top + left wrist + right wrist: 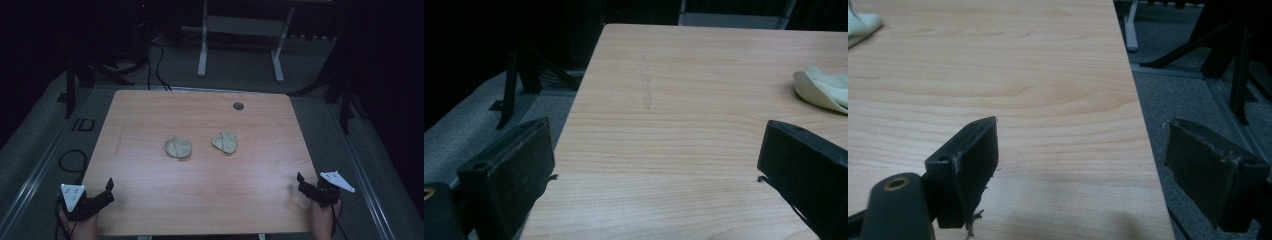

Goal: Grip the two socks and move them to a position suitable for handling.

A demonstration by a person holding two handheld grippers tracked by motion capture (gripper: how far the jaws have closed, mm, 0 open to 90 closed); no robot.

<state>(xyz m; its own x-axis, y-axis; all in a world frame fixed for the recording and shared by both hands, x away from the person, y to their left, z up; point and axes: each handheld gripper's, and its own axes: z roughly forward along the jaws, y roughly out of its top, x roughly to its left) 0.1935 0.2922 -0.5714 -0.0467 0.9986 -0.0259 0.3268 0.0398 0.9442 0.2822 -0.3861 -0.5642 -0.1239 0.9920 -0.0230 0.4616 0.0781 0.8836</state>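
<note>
Two pale, crumpled cloth pieces lie near the middle of the wooden table (150, 200): the left cloth (178, 147) and the right cloth (225, 142). My left gripper (106, 192) rests at the table's front left corner, jaws open with nothing between them. In the left gripper view the left gripper (656, 160) looks along the tabletop, with the left cloth (824, 90) at the far right edge. My right gripper (306, 184) sits at the front right edge, also open and empty. In the right gripper view the right gripper (1080, 165) straddles the table's edge, and a cloth (860, 25) shows at the top left.
A dark round grommet (238, 106) sits near the table's back edge. Grey carpet surrounds the table, with cables (72, 161) on the floor at left, dark stands on both sides, and a white desk frame (240, 45) behind.
</note>
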